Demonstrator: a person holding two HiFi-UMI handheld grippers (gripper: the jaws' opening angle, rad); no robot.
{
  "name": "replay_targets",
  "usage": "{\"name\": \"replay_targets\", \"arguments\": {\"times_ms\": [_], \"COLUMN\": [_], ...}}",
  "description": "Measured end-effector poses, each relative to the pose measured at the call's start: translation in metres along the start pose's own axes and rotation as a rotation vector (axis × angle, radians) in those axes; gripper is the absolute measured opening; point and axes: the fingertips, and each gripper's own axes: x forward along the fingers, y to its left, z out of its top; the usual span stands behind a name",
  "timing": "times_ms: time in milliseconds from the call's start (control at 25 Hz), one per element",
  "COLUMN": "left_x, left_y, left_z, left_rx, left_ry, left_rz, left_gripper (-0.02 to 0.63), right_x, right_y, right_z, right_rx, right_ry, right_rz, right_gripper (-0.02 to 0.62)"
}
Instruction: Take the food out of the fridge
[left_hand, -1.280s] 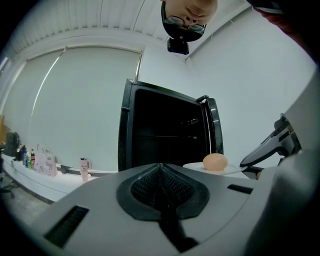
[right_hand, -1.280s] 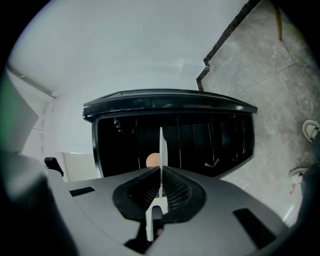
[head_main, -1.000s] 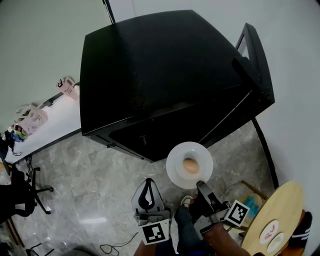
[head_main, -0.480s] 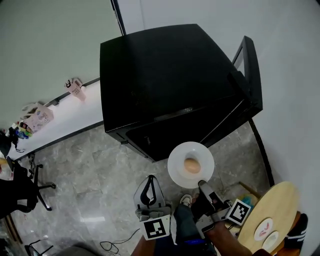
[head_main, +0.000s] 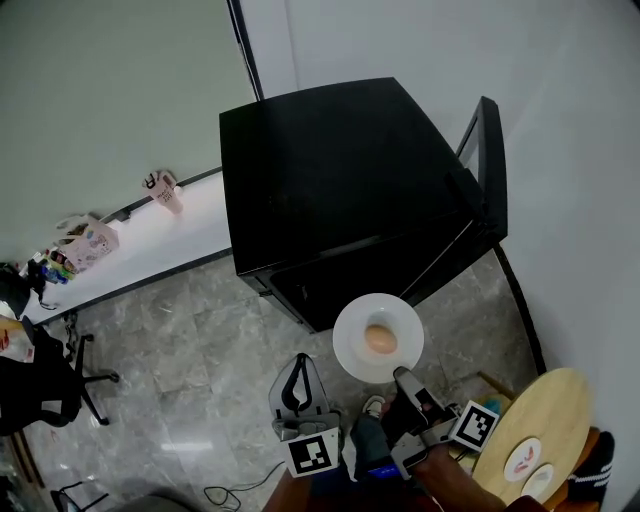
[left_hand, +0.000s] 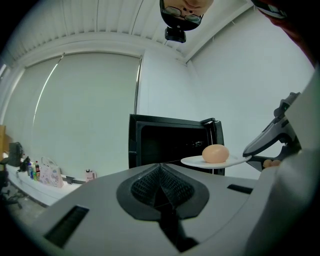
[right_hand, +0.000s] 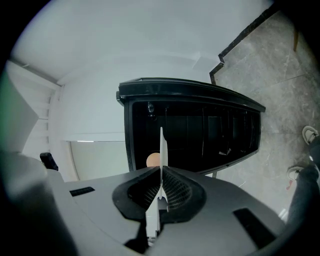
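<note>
Food (right_hand: 152, 160) half behind plate (right_hand: 162, 150)

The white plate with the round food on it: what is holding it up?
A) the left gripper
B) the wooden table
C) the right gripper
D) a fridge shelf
C: the right gripper has its jaws shut on the rim of the plate, out in front of the open fridge.

Left tool (left_hand: 161, 172), jaws together and empty; beyond, round food (left_hand: 215, 153) on a plate (left_hand: 192, 161) before the fridge (left_hand: 160, 142)
</note>
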Motion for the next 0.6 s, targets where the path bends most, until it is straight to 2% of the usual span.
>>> {"name": "replay_targets", "arguments": {"times_ms": [600], "left_x": [-0.012], "left_y": [-0.003], "left_z": [0.050], "left_rx": [0.013], "left_ry": [-0.051], "left_rz": [0.007], "left_gripper": [0.014], "right_x": [-0.012], "right_y": [0.048], "right_z": [-0.012], "right_rx": [-0.030], "right_ry": [0.033], "right_rz": [0.016], "right_gripper": [0.029]}}
